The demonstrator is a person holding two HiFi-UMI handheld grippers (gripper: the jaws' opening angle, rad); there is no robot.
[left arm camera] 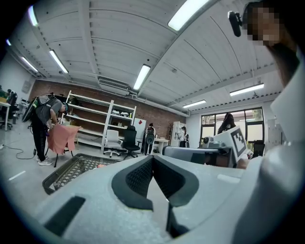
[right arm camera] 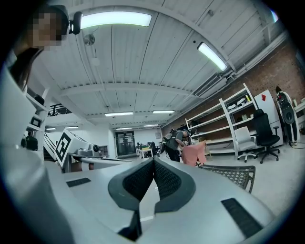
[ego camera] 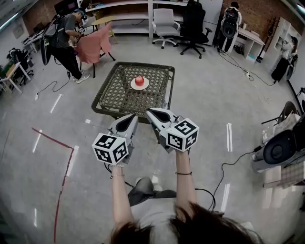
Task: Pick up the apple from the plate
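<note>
- Apple sits on white plate on the woven surface, well ahead of me.
- My left claw and right claw hang level, both closed, empty.

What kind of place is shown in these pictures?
Probably an open lab or workshop space: a brick wall, white shelving, office chairs, and cables lying on a bare floor with tape marks.

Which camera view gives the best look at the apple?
The head view: the apple sits in full sight on its white plate on the lattice table. The left gripper view shows only a reddish speck; the right gripper view shows only the table's corner.
</note>
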